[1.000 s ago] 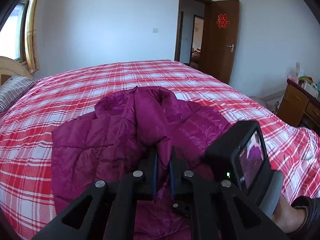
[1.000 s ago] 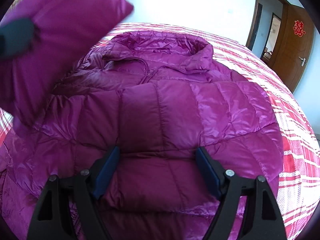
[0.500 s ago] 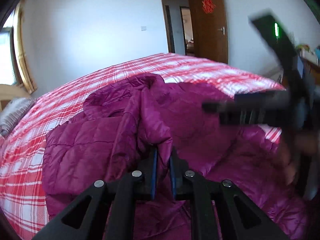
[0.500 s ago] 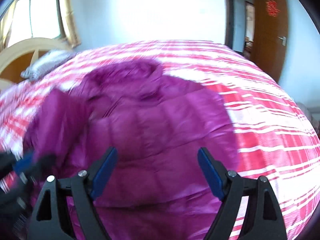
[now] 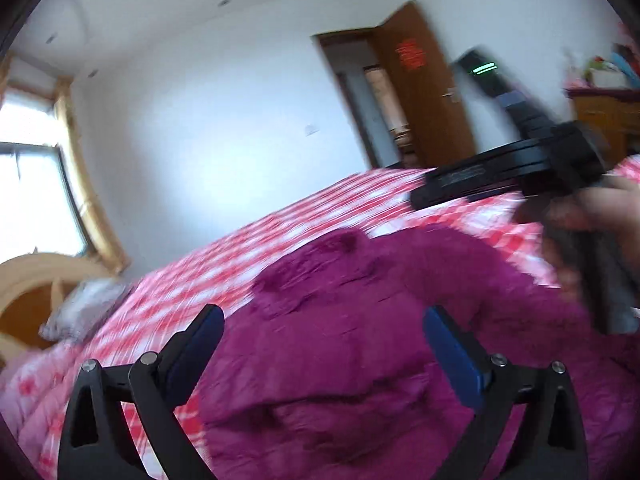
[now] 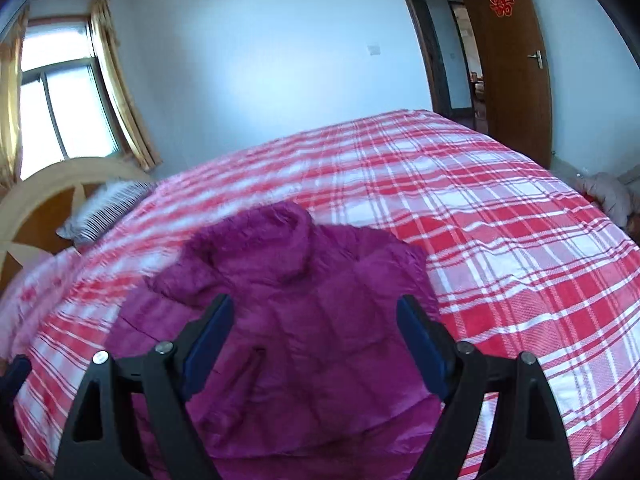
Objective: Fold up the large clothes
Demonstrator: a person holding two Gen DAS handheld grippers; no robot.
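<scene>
Door (image 6: 508, 60) bears red paper-cut character — strokes unreadable.

I am seeing a red-and-white plaid bedspread (image 6: 500, 240) covering the bed. A grey striped pillow (image 6: 106, 206) is lying against the curved pale wooden headboard (image 6: 44, 184). A brown wooden door (image 6: 512, 60) is standing open, bearing a red paper ornament (image 6: 500, 0). Yellow curtains (image 6: 120, 92) are flanking the window (image 6: 60, 112).
</scene>
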